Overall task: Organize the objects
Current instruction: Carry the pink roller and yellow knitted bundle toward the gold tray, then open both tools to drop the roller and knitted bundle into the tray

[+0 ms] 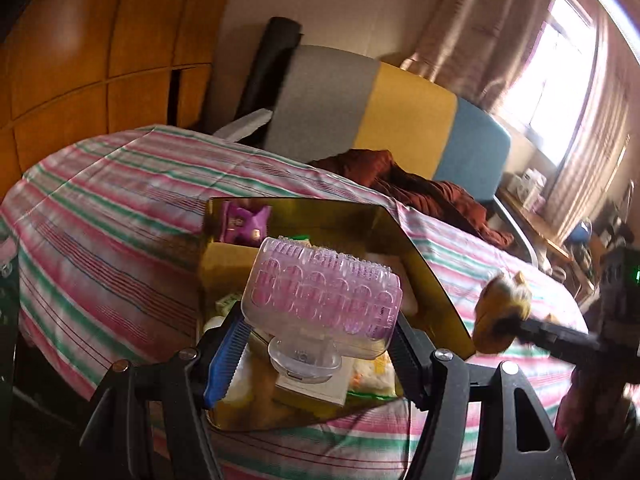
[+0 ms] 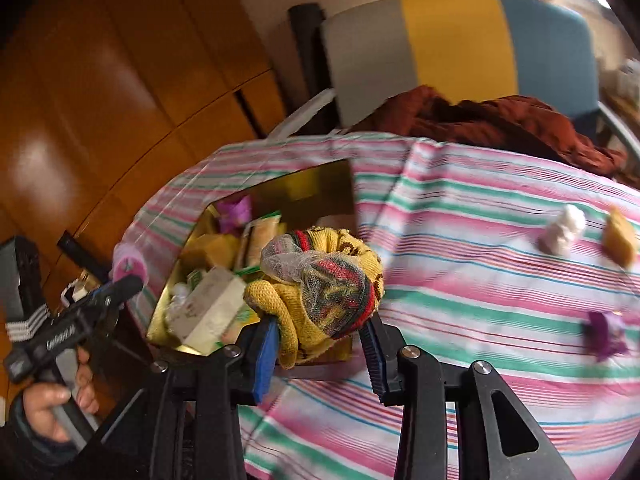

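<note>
Pink case: I have the clear plastic case of pink press-on nails (image 1: 322,294) pinched between the pads of the left gripper (image 1: 320,344), held over the gold-coloured open tin box (image 1: 424,276).
Knitted bundle: the yellow knitted glove with red and green stripes, wrapped in clear netting (image 2: 320,280), is clamped in the right gripper (image 2: 324,344), above the near edge of the same box.
Box contents: already crowded, as I read it: a purple wrapper (image 1: 242,226), a pale carton (image 2: 208,308) and small packets; little bare floor shows.
Step in hand: I judge both loads are to go into the box.
How to do it well: I would lower one load at a time, the stiff case first, laid flat on the packets. Then I would press the soft bundle into whatever gap remains, since it will give.
Risk: the two grippers are close together over one opening; letting go from this height could bounce the case off the packets and over the wall.
Still out: on the pink, green and white striped tablecloth (image 2: 480,280) lie a small white lump (image 2: 562,230), a yellow block (image 2: 620,240) and a purple wrapped piece (image 2: 606,334), well apart from the box.
Left hand: the person's left hand (image 2: 60,396) grips the handle at the lower left of the right wrist view.
</note>
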{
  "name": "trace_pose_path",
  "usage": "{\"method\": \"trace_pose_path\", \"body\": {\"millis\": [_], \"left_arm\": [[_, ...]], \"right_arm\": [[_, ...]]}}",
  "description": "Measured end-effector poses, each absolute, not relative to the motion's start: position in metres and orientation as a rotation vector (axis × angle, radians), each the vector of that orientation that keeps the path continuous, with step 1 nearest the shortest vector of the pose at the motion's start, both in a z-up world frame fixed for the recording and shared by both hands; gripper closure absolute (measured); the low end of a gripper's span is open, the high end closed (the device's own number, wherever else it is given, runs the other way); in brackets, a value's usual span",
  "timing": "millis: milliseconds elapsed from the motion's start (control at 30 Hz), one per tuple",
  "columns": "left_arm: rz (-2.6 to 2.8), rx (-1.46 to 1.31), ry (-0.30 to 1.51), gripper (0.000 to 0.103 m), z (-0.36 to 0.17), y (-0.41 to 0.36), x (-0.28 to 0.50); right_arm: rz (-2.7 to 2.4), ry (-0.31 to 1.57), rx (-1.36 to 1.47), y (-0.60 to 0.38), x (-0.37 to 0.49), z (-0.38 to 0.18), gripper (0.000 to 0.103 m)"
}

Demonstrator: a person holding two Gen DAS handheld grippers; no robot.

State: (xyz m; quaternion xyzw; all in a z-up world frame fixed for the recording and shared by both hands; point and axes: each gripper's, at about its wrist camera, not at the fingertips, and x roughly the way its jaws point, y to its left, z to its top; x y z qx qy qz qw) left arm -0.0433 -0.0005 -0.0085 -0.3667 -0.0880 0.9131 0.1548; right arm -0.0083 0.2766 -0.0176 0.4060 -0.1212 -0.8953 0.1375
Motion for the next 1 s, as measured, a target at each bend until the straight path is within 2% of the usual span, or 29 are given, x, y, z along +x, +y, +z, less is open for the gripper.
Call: {"method": "trace_pose_path", "body": {"millis": [333,700,833,933,1000], "left_arm": [[2.541,-1.052,-0.327,0.036,-0.009,0.007,-0.076],[2.508,-1.055,-0.256,0.036,-0.01,0.047,-0.108],[2.521,-1.043,-0.208,0.036,-0.01,0.066,-0.135],[2.515,-1.072,-0.192,0.036,-0.011,0.08,-0.157],[2.511,-1.112,-0.183,0.034,-0.015,0.087,-0.171]], "right_arm": [[-2.586,-0.187,1.306,0.238,-0.023,-0.04,0.063],[-2.564,-0.195,1.38,0.239,-0.035,-0.059,0.059],[-2.552,-0.167,1.395,0.235,-0.035,-0.064,0.053],[-2.543,-0.151,1.41,0.232,-0.032,-0.066,0.041],[-2.542,-0.15,1.402,0.231,-0.029,-0.065,0.041]]}}
